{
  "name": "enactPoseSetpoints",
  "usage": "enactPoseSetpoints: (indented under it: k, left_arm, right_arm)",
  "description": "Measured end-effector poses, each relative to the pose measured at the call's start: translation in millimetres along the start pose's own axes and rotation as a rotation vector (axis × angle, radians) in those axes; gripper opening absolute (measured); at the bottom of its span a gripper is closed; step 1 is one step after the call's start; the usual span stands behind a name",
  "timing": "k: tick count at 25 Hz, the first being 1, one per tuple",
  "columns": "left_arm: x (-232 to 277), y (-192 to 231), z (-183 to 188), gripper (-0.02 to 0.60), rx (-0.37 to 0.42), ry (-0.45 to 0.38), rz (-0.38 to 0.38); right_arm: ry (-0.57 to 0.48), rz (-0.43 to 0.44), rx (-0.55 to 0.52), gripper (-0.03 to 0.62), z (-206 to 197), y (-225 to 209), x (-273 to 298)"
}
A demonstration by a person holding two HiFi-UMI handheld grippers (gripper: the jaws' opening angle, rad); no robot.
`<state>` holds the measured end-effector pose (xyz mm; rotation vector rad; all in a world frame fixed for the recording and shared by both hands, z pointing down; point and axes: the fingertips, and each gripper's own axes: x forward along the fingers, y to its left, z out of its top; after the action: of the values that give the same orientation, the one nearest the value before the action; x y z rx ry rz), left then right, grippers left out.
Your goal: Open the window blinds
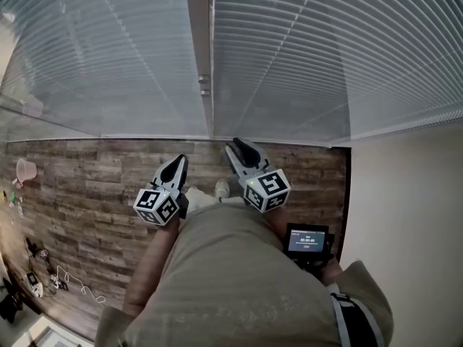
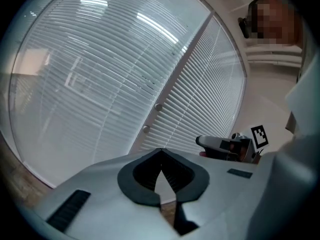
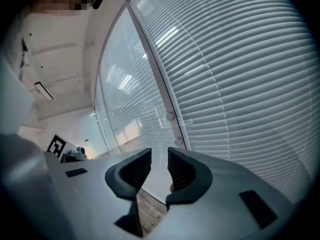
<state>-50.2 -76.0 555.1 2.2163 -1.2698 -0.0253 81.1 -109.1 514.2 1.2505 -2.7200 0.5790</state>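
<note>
Blinds point(image 1: 304, 56) white, fine horizontal slats. Floor point(image 1: 87, 186) brown wood planks. Left gripper point(image 1: 181, 162), right gripper point(image 1: 235, 145): grey, black-and-white marker cubes point(image 1: 157, 207). Right wall point(image 1: 405, 194) cream.

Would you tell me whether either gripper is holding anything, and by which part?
Nothing is held: the left gripper has its jaws together, empty; the right gripper has them apart, empty.

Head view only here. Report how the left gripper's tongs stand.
Observer: In the left gripper view, the left gripper has its tongs shut tip to tip, with nothing between them.
Operator: Now the right one.
Observer: In the right gripper view, the right gripper has its tongs apart and empty.
Operator: Tell me what it faces.
Observer: Two small round knobs on the grey window post, between the white slatted window blinds, show just above its gap.
</note>
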Motion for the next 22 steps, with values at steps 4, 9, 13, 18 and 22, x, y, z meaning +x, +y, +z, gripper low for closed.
enactPoseSetpoints:
  k: [4, 9, 13, 18, 22]
  left_arm:
    - [-2.6, -3.3, -5.0, 0.015, -0.002, 0.003, 0.024]
    - [0.5, -9.9, -7.0, 0.015, 0.0, 0.003, 0.034]
    - [-1.0, -7.3, -9.1, 0.015, -0.005, 0.006, 0.045]
    - [-2.1, 0.4, -13.2, 0.015, -0.023, 0.014, 0.055]
    - [2.8, 10.1, -6.6, 0.015, -0.026, 0.022, 0.051]
  right_arm:
    - [0.007, 0.015, 0.013, 0.092, -4.9, -2.3, -5.4]
    - [0.01, 0.026, 0.019, 0.092, -5.2, -8.3, -5.5]
    - [0.023, 0.038, 0.022, 0.092, -8.2, -7.0, -1.3]
    - [0.035, 0.031, 0.027, 0.092, -11.1, -10.0, 4.0]
    - [0.044, 0.028, 0.035, 0.092, -9.5, -10.8, 17.8]
